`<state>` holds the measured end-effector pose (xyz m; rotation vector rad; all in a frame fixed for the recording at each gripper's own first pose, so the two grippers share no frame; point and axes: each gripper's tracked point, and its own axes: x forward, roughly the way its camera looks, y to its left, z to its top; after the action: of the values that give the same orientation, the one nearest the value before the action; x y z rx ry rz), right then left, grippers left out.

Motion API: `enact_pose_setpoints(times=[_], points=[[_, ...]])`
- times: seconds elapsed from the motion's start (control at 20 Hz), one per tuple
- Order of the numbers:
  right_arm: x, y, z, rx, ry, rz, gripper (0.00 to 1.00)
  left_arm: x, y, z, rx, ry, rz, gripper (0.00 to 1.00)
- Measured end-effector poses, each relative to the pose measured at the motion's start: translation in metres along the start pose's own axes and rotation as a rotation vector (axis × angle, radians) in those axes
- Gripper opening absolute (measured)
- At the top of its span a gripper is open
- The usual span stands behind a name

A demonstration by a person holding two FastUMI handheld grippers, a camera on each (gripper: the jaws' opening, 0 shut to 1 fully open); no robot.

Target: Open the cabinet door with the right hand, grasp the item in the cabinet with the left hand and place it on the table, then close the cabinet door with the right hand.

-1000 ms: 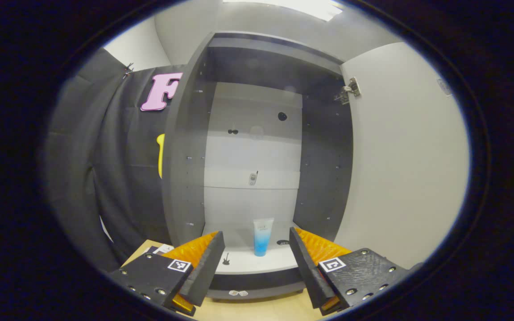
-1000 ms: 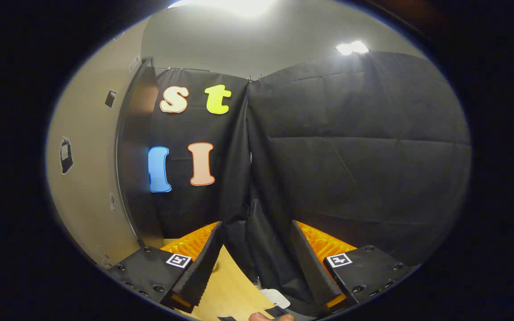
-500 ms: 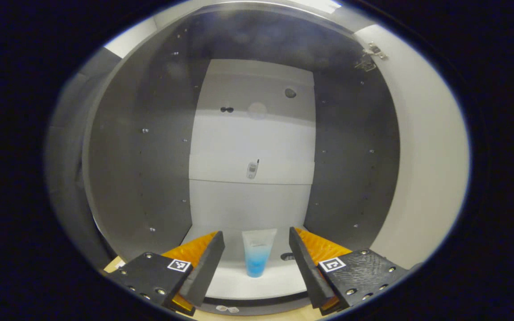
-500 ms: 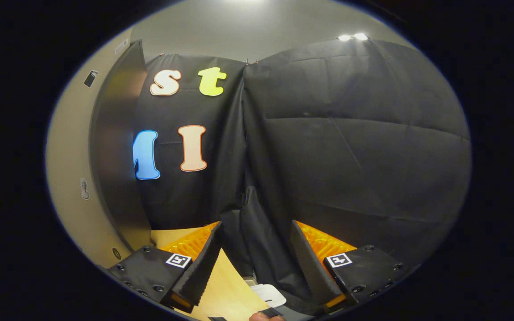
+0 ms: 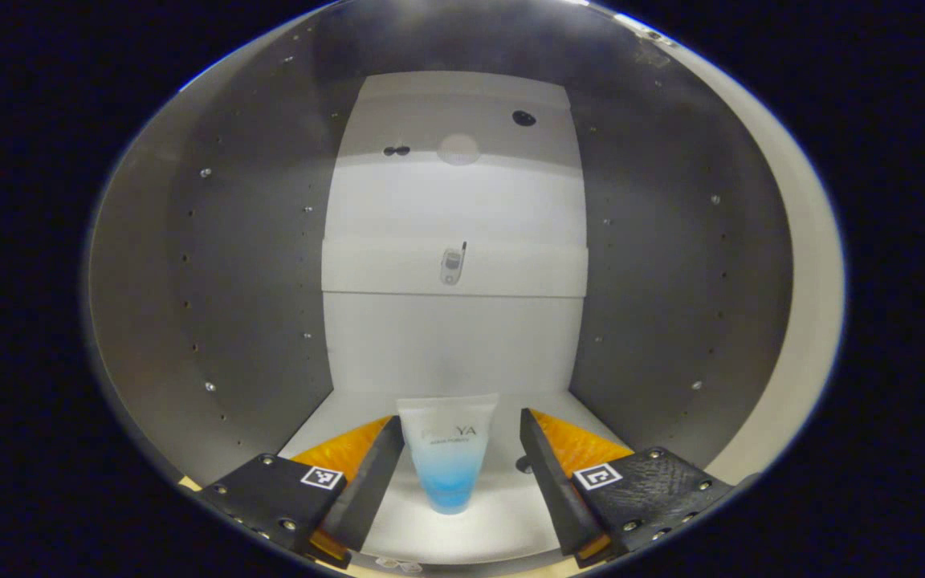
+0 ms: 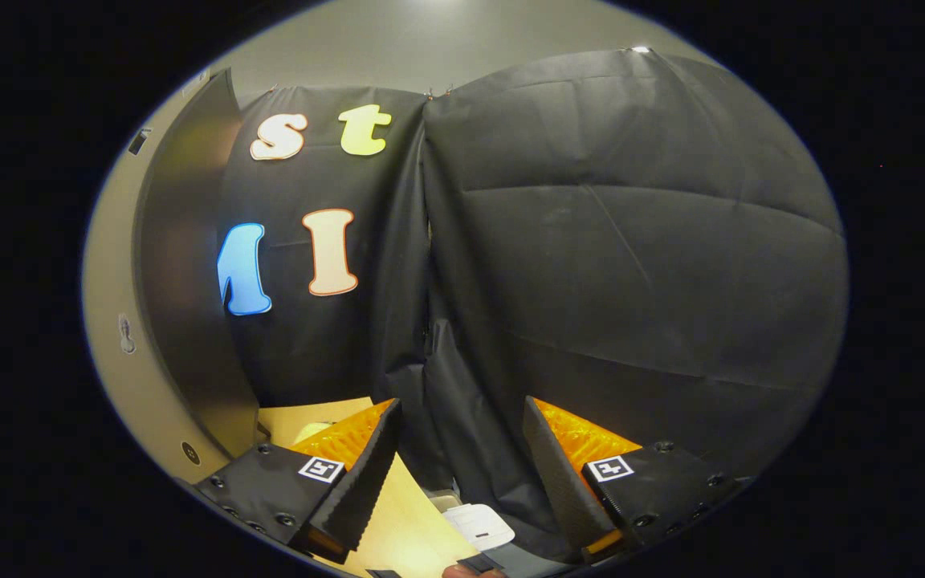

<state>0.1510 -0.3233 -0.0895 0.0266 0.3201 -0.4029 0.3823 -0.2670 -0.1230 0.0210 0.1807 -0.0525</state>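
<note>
In the left gripper view, the tube (image 5: 448, 453) is standing upright on the cabinet (image 5: 254, 265) floor, sitting between the left gripper (image 5: 456, 475)'s wide-spread fingers without touching either. The right gripper (image 6: 460, 475) is gaping wide, holding nothing, facing the black cloth (image 6: 631, 265) beside the door (image 6: 181, 273).

In the left gripper view, a tube (image 5: 448, 461) stands upright on the cabinet (image 5: 254, 265) floor, between the left gripper's (image 5: 456, 474) spread fingers, touching neither, with the back wall behind it. In the right gripper view, the right gripper (image 6: 462, 474) is over the table (image 6: 410, 526), the open door (image 6: 189, 265) to its left, cloth ahead.
</note>
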Motion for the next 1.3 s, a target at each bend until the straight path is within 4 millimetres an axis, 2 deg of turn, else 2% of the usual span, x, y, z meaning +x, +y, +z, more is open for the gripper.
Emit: enact_pose_setpoints(times=[0.15,0.2,0.3,0.35,0.4,0.45,0.7,0.85,1.1,1.2,1.3], points=[[0.004,-0.002,-0.005,-0.002,0.017,0.006,0.94,0.012,-0.002,-0.018,-0.001,0.036,0.013,0.84],[0.004,-0.002,-0.006,0.005,0.021,0.008,0.92,0.016,-0.002,-0.023,-0.014,0.049,0.018,0.84],[0.006,-0.001,-0.012,0.015,0.034,0.012,0.92,0.018,0.002,-0.028,-0.035,0.052,0.032,0.72],[0.006,-0.001,-0.015,0.011,0.042,0.011,0.94,0.017,0.005,-0.027,-0.041,0.048,0.04,0.72],[0.007,-0.002,-0.017,0.006,0.047,0.008,0.92,0.019,0.01,-0.026,-0.046,0.04,0.053,0.63],[0.008,-0.002,-0.018,0.004,0.051,0.008,0.94,0.018,0.012,-0.027,-0.051,0.039,0.055,0.53],[0.01,0.006,-0.018,0.022,0.044,0.019,0.92,0.013,0.011,-0.023,-0.076,0.019,0.052,0.51],[0.004,0.012,-0.021,0.007,0.039,0.029,0.92,0.011,0.011,-0.018,-0.066,0.0,0.03,0.48],[-0.017,0.033,-0.031,0.062,0.028,0.057,0.92,-0.002,0.005,-0.006,-0.082,-0.041,-0.049,0.48],[-0.032,0.035,-0.026,0.053,-0.009,0.057,0.94,-0.007,0.004,0.0,-0.092,-0.059,-0.087,0.47],[-0.047,0.036,-0.023,0.057,-0.03,0.05,0.92,-0.009,0.007,0.003,-0.097,-0.071,-0.104,0.48]])
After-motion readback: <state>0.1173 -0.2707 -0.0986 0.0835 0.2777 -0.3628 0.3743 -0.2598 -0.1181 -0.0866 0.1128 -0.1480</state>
